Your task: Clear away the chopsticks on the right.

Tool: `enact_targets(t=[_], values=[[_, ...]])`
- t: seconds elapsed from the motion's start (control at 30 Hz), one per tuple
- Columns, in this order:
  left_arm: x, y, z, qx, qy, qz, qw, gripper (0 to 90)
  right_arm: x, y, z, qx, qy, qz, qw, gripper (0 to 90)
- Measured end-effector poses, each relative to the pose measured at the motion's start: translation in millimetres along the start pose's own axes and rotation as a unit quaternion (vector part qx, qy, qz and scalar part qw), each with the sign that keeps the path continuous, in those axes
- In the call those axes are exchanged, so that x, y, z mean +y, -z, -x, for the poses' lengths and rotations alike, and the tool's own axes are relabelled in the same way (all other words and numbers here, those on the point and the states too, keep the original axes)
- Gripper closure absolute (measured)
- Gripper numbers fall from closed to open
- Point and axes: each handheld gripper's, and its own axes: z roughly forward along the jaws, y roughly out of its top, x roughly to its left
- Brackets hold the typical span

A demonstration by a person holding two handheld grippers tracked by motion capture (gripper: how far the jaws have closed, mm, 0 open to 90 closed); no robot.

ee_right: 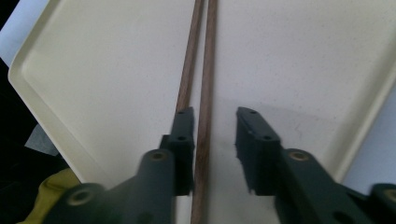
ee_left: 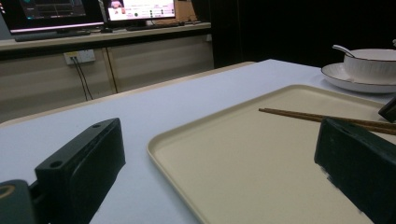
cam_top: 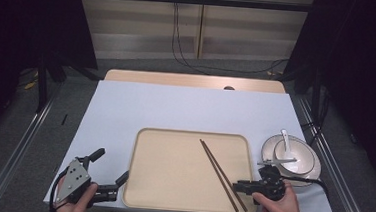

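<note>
A pair of brown wooden chopsticks (cam_top: 219,171) lies slanted on the right half of a cream tray (cam_top: 171,170) near the table's front edge. My right gripper (cam_top: 239,186) rests low over their near ends. In the right gripper view its jaws (ee_right: 215,116) stand apart, one chopstick (ee_right: 208,56) running between them untouched and the other passing under the left jaw, both lying flat on the tray (ee_right: 93,70). My left gripper (cam_top: 110,167) stands wide open just left of the tray, holding nothing; in its own view the jaws (ee_left: 219,177) frame the tray's corner (ee_left: 233,154) and the chopsticks (ee_left: 317,116).
A white bowl (cam_top: 293,156) with a spoon (cam_top: 285,138) sits on a plate right of the tray, close behind my right hand; the bowl (ee_left: 371,65) also shows in the left gripper view. The white table cover (cam_top: 191,108) stretches behind the tray. Metal rails flank the table.
</note>
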Motion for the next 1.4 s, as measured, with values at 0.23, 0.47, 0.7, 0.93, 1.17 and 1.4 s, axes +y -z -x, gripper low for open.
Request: enact_targets(t=[0.23,0.47,0.7,0.93,1.17,1.4], values=[[-0.8,-1.7,1.2,-0.012,0.003,-0.005,0.9999,1.6,1.0,14.6,0.5,0.0,0.044,0.037,0.9983,47.8],[-1.5,-3.0,3.6,-0.01,0.019,-0.004,0.9998,1.5,2.8,51.5,5.5,-0.011,0.12,0.117,0.9859,25.4],[-2.6,-3.5,4.5,-0.015,0.02,-0.01,0.9996,1.6,-5.7,73.7,16.2,-0.047,0.156,0.129,0.9782,3.1],[-3.0,-1.3,8.1,-0.004,0.016,-0.034,0.9993,1.4,-21.4,92.8,29.8,-0.07,0.161,0.164,0.9707,3.1],[-4.2,3.7,9.4,0.007,0.034,-0.034,0.9988,1.5,-44.2,105.5,43.2,-0.101,0.178,0.258,0.9441,0.0],[-5.2,1.8,5.4,0.008,0.035,-0.036,0.9987,1.5,-51.6,105.8,50.7,-0.111,0.175,0.265,0.9416,0.0]])
